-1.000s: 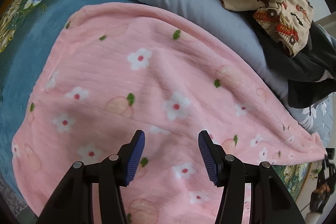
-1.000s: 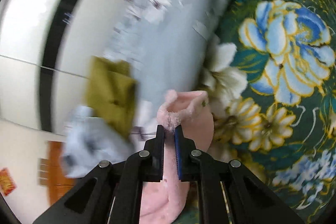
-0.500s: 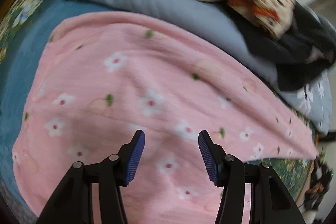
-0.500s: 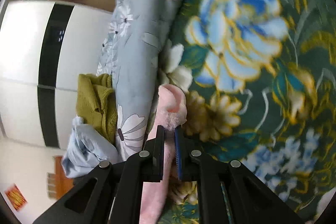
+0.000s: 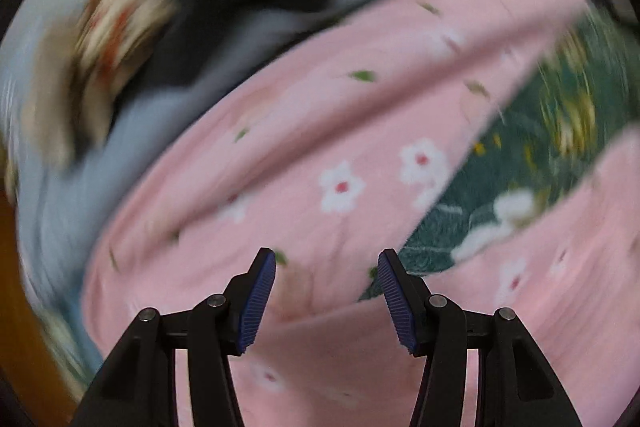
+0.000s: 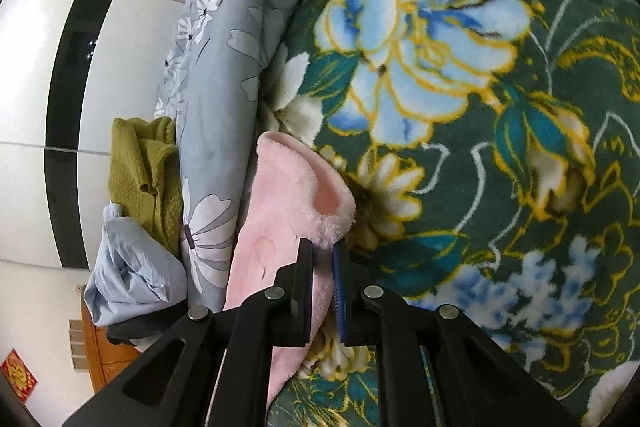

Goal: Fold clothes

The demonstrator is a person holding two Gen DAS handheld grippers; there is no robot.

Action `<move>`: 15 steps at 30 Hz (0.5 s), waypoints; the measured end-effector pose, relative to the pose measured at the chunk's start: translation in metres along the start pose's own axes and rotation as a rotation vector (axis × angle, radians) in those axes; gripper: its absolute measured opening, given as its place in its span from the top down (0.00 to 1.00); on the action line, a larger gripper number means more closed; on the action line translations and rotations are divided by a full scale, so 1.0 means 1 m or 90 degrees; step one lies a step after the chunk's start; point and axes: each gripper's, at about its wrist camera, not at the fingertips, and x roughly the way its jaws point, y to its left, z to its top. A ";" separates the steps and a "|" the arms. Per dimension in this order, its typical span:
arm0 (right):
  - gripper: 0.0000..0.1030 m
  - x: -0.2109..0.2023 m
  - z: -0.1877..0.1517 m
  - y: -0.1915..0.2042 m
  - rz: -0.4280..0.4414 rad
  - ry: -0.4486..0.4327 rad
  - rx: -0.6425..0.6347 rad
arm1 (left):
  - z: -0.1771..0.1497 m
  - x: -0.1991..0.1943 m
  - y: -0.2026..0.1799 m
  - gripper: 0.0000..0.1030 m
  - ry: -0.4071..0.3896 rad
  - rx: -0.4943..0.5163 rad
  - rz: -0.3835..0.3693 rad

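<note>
1. The left tool [image 5: 327, 301] hangs with its blue-padded jaws spread wide and nothing between them, above the pink fleece garment with white flowers [image 5: 320, 163].
2. That view is heavily blurred; the garment lies across the dark green floral blanket [image 5: 516, 183], with a pale blue-grey quilt [image 5: 132, 131] along its far edge.
3. A second pink stretch crosses the lower right of that view.
4. In the right wrist view, an olive-green knitted garment [image 6: 140, 167] lies left of the quilt [image 6: 224, 75].
5. The right tool [image 6: 323, 259] is clenched on the garment's fluffy pink edge [image 6: 288, 203], which sits between quilt and blanket [image 6: 500, 147].
</note>
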 end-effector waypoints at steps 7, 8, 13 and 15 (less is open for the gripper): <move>0.91 0.007 0.000 0.000 -0.002 0.012 0.002 | -0.004 0.031 -0.007 0.57 0.035 0.060 -0.017; 0.91 0.007 0.000 -0.001 -0.001 0.013 0.002 | -0.005 0.031 -0.007 0.61 0.032 0.066 -0.025; 0.91 0.008 0.001 -0.003 -0.001 0.018 0.004 | -0.007 0.029 -0.006 0.92 0.023 0.070 -0.052; 0.91 0.007 0.002 -0.002 0.001 0.014 0.007 | -0.010 0.018 0.002 0.93 0.009 0.046 -0.091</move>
